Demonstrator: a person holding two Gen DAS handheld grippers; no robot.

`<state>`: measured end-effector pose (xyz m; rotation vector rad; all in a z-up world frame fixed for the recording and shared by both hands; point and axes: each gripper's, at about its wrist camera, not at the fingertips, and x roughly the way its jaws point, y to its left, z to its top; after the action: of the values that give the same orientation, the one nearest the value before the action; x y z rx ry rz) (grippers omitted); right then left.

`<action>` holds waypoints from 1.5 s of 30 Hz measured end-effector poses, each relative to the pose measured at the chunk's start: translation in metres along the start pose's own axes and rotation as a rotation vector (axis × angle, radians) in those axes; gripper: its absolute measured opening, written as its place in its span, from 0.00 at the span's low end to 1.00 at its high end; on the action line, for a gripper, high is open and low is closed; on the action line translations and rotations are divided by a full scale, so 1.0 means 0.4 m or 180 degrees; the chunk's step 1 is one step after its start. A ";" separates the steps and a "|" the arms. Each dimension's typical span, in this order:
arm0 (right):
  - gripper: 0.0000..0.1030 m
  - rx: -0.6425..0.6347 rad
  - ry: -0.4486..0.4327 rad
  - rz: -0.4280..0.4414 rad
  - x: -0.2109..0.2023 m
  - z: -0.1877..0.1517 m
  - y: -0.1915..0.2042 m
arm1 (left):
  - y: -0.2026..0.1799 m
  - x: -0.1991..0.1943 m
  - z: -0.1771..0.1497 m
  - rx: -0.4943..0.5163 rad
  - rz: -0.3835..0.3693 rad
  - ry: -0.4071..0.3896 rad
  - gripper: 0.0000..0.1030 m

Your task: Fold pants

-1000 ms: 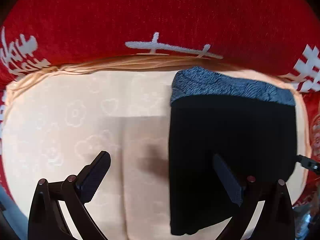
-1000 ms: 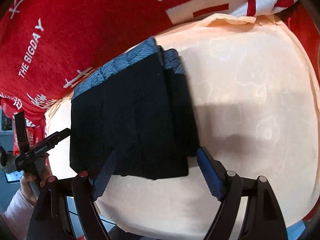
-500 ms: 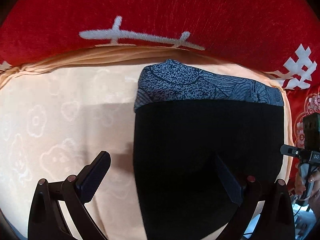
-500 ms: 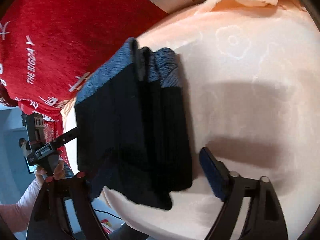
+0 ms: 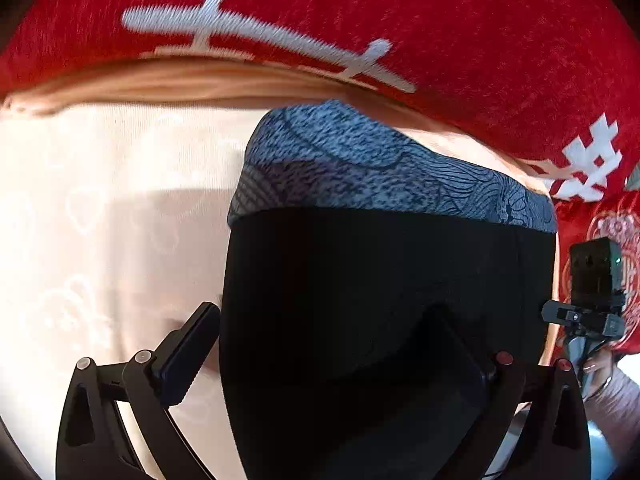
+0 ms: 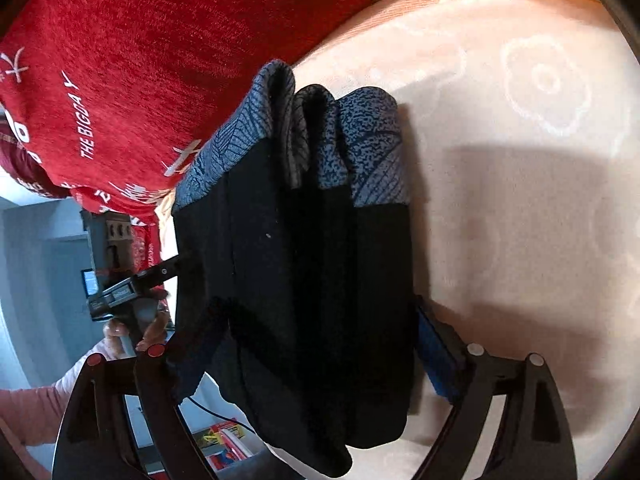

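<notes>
Pants (image 6: 304,280) sit as a folded black bundle between the spread fingers of both tongs. The right gripper (image 6: 316,360) stands wide, its 2 pads flanking the bundle's near end, with nothing clamped as far as the view shows. The left gripper (image 5: 324,352) is wide too, one finger beside the bundle's edge and the other over the dark cloth, not pinching. The bundle lies on a peach sheet (image 6: 520,200) with faint flower shapes, its blue-grey patterned waistband (image 5: 380,172) pointing at a red blanket (image 5: 440,20). The fabric looks soft, light and limp, stacked in several loose layers likely to slide apart; a hold through all the layers near a folded edge seems safest. White print on the blanket reads "THE BIGDAY".
</notes>
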<state>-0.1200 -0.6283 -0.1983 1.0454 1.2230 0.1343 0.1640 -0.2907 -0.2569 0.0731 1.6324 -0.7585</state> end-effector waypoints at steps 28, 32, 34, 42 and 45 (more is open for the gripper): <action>0.42 0.0170 0.0043 0.0294 -0.071 -0.128 0.136 | -0.124 -0.205 -0.237 0.0111 0.0370 -0.0326 0.58; 0.42 0.0181 0.0128 0.0283 -0.051 -0.195 0.150 | -0.082 -0.214 -0.300 0.0013 0.0381 -0.0290 0.58; 0.42 0.0208 0.0152 0.0285 -0.033 -0.217 0.159 | -0.061 -0.199 -0.316 0.0053 0.0441 -0.0283 0.58; 0.46 0.0396 -0.0009 -0.0017 0.016 -0.246 0.089 | -0.025 -0.154 -0.335 0.0338 0.0573 -0.0507 0.65; 0.53 0.0282 -0.0021 -0.0254 0.034 -0.245 0.080 | -0.017 -0.143 -0.338 0.0317 0.0687 -0.0607 0.80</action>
<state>-0.1804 -0.5454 -0.1814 1.0711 1.2720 0.0149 0.0572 -0.2064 -0.2009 0.2377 1.3801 -0.6593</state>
